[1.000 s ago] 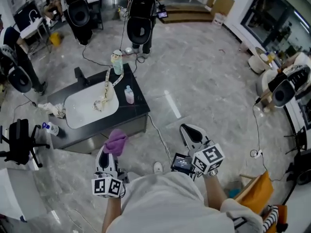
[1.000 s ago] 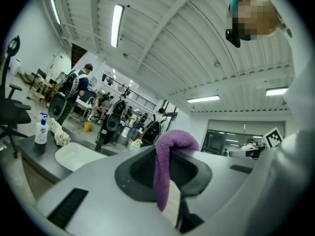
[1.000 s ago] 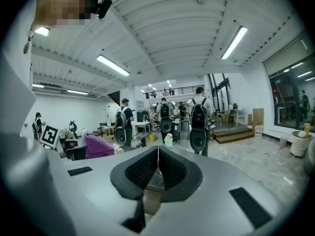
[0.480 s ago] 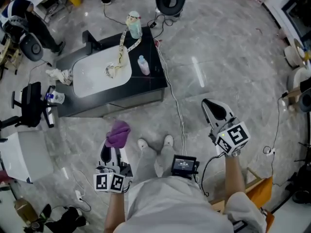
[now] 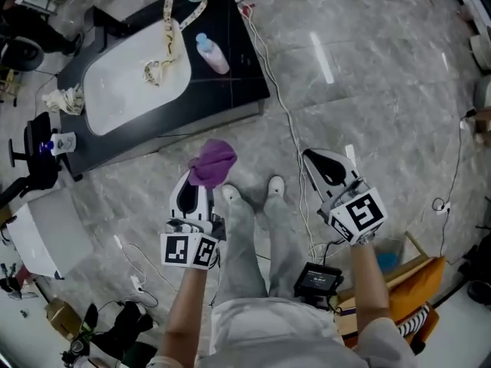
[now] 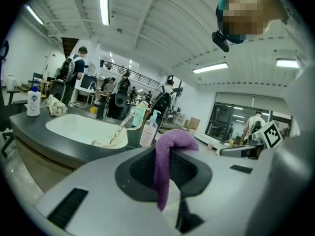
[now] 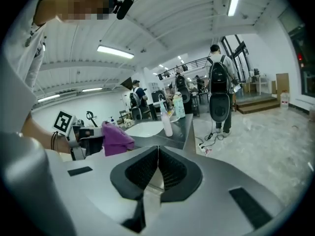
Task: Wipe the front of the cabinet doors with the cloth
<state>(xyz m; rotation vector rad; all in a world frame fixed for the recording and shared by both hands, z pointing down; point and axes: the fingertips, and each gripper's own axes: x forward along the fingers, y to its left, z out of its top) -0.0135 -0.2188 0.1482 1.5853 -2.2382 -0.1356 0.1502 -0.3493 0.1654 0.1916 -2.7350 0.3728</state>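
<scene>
- Left gripper (image 6: 167,168): fingers (image 6: 140,173) clamped on the purple cloth (image 6: 172,141). One fold is pinched between them and the rest bunches over the tips.
- Right gripper (image 7: 157,173): fingers (image 7: 174,173) pressed together with nothing between them. It hangs idle, off to the side of your legs.
- You stand on the marble floor (image 5: 368,83) just short of the dark counter (image 5: 238,67). It carries the white sink (image 5: 123,83) and a small bottle (image 5: 212,54).
- The cabinet front (image 5: 184,129) shows only as a narrow strip under the counter edge. The doors themselves are too foreshortened to make out.
- Cloth is held in the air near that front, not touching it.

Step in hand, as I judge it: the approach. No wiping has begun.

Next move calls for getting lower, turning the left gripper so the bunched cloth faces the door panel, then pressing it flat before you stroke.

Mind the white cable (image 5: 288,121) that runs along the floor past your shoes (image 5: 253,190).
</scene>
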